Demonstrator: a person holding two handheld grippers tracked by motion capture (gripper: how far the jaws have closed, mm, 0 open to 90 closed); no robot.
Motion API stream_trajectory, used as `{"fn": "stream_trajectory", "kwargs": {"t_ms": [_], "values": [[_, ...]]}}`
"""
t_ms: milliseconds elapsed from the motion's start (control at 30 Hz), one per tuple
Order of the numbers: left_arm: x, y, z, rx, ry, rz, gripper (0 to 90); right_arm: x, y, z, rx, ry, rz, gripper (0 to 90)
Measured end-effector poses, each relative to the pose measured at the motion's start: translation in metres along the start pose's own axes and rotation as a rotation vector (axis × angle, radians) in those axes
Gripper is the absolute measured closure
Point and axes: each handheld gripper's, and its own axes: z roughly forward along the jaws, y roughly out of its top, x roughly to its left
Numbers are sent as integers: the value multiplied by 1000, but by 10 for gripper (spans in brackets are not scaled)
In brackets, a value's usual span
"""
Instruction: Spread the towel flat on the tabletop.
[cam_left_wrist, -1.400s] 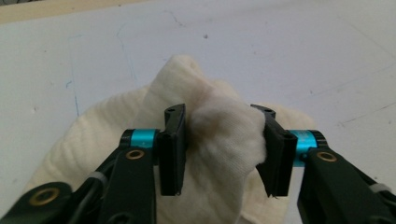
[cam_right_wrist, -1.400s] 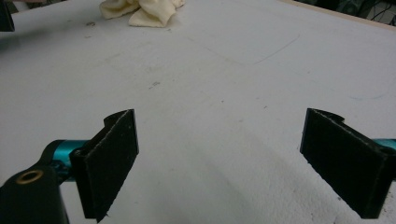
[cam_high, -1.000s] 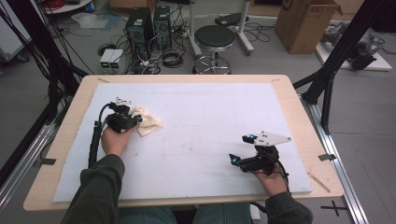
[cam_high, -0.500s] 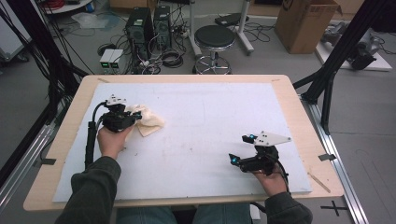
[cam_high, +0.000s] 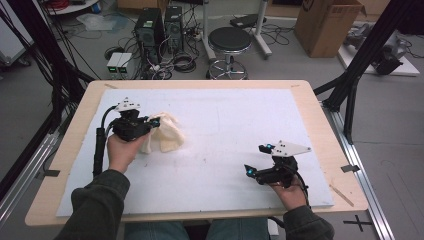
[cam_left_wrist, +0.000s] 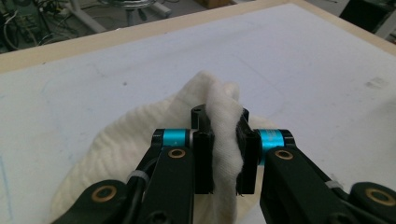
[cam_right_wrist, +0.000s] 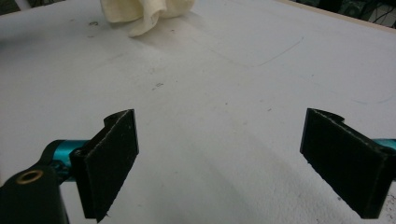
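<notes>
My left tool (cam_high: 155, 121) is clenched on a fold of the cream cloth (cam_high: 167, 137); in the left gripper view the fabric (cam_left_wrist: 219, 140) stands pinched upright between the two black pads (cam_left_wrist: 203, 158), with the remainder of it spilling down and to one side onto the white sheet (cam_high: 225, 130) that covers the tabletop (cam_high: 320, 107). The cloth sits on the left part of that sheet, toward the far edge. My right tool (cam_high: 256, 161) is released, well apart from the cloth, low over the near right part of the sheet; its pads (cam_right_wrist: 112, 158) stand wide with bare sheet between them, and the cloth (cam_right_wrist: 144, 11) shows far off beyond them.
</notes>
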Motion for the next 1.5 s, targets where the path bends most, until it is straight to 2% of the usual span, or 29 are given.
{"fn": "stream_trajectory", "kwargs": {"t_ms": [167,400,433,467,567,667,733,767,867,933,1033,1067,1100,1133,1200,1267,1333,1433,1500], "values": [[-24,12,-1,-17,-81,27,808,0,0,-1,-5,1,2,108],[-65,24,5,-11,-209,81,808,0,1,-3,-13,2,4,108],[-75,26,7,-1,-238,97,808,0,1,-3,-17,0,3,108],[-75,26,7,-1,-238,97,808,0,1,-3,-17,0,3,108],[-93,29,15,22,-304,122,807,0,1,-4,-18,-1,1,108],[-104,27,27,36,-343,133,806,0,1,-4,-19,1,0,108],[-110,25,36,53,-363,156,804,0,0,-5,-17,2,7,108],[-113,23,44,69,-365,175,804,0,0,-5,-17,2,7,108],[-116,17,63,102,-376,197,801,-1,0,-5,-19,-1,-2,108],[-115,13,77,110,-385,184,798,-1,0,-5,-13,0,4,108],[-107,9,96,129,-374,164,793,-2,-1,-4,-10,0,-1,108],[-100,6,106,146,-345,169,787,-2,-1,-4,-7,4,-6,108],[-100,6,106,146,-345,169,783,-2,-1,-4,-7,4,-6,108],[-97,4,110,158,-327,167,783,-2,-1,-3,-6,5,-6,108],[-87,-1,122,198,-262,178,737,-2,-1,-2,-3,7,-5,108],[-84,-3,125,217,-247,176,689,-2,-1,-1,0,8,-10,109],[-79,-4,128,226,-239,152,674,-2,0,0,3,12,-13,111],[-78,-2,124,209,-235,152,550,0,0,0,0,22,-17,111],[-79,2,119,192,-236,159,529,1,1,0,0,24,-15,112]]}}
